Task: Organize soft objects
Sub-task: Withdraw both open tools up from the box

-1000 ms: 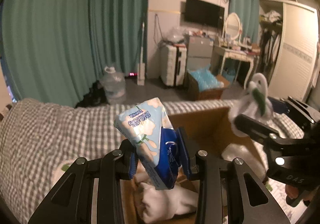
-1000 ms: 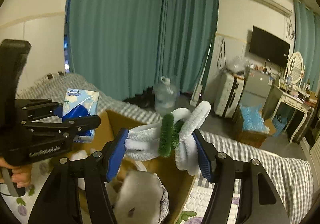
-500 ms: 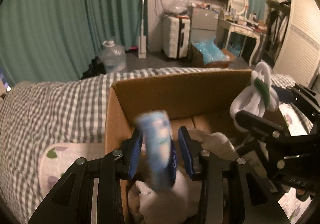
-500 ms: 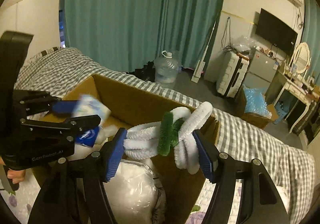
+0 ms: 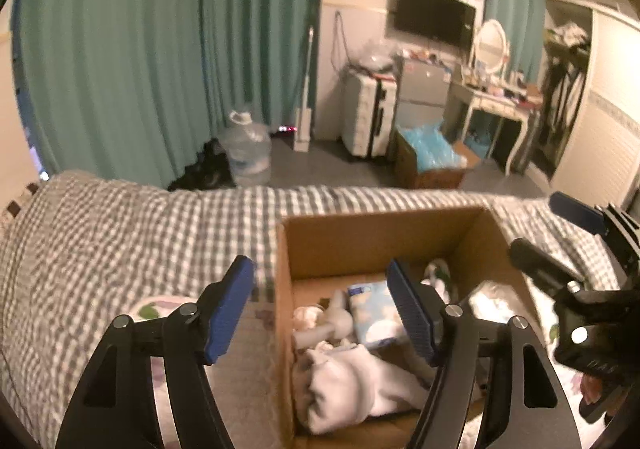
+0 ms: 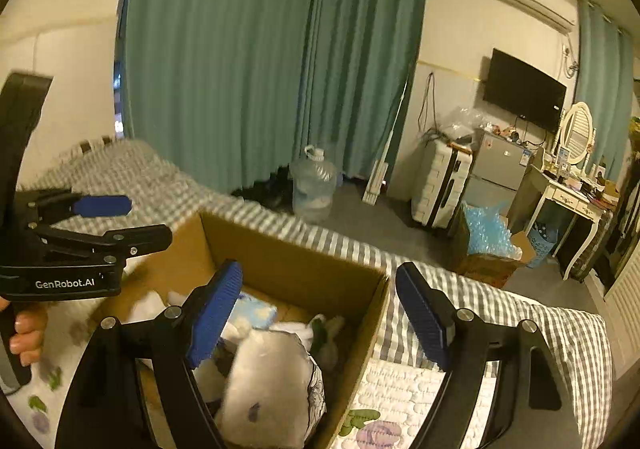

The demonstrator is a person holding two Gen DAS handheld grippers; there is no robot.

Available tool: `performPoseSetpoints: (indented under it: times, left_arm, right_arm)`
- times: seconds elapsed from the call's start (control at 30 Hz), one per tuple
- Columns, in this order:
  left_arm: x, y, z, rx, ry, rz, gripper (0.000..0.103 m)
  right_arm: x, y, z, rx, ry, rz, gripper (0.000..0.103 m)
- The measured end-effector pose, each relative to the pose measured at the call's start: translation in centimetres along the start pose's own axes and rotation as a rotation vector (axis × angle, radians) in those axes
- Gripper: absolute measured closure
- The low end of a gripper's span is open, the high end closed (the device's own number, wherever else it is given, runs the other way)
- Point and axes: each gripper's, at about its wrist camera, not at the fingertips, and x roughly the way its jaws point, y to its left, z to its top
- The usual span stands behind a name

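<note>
Now both the left gripper (image 5: 322, 307) and right gripper (image 6: 318, 315) (just opened, empty) hover above the tissue pack (image 5: 370, 313) in the box (image 5: 380, 237).

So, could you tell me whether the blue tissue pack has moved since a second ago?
Yes: the tissue pack dropped from the left gripper into the cardboard box.

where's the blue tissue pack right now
In the left wrist view, the tissue pack lies inside the cardboard box on the bed, near the box's middle, beside white soft items.
</note>
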Motion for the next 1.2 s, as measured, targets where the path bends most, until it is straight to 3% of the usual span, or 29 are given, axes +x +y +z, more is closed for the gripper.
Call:
performPoseSetpoints:
  times: [0.37, 0.6, 0.8, 1.0, 1.2]
  left_arm:
    - [-8.2, 1.8, 0.0, -0.059, -0.099, 0.061, 0.033]
    - [-14.0, 1.7, -0.7, -0.025, -0.182, 0.101, 0.032]
    - [-19.0, 2.7, -1.1, -0.055, -0.245, 0.065, 0.032]
    - [-21.2, 2.6, -2.0, -0.046, -0.266, 0.072, 0.032]
    - [-20.8, 2.9, -4.1, -0.061, -0.251, 0.059, 0.032]
  right_arm:
    - [-8.9, 0.9, 2.5, 0.052, -0.067, 0.000, 0.012]
    - [-14.5, 2.5, 2.5, 0.060, -0.116, 0.010, 0.009]
    - [-18.0, 4.1, 2.4, 0.039, -0.139, 0.020, 0.008]
    - [-20.0, 5.0, 0.8, 0.048, -0.164, 0.030, 0.008]
    - [-19.7, 6.4, -1.1, 0.022, -0.148, 0.031, 0.007]
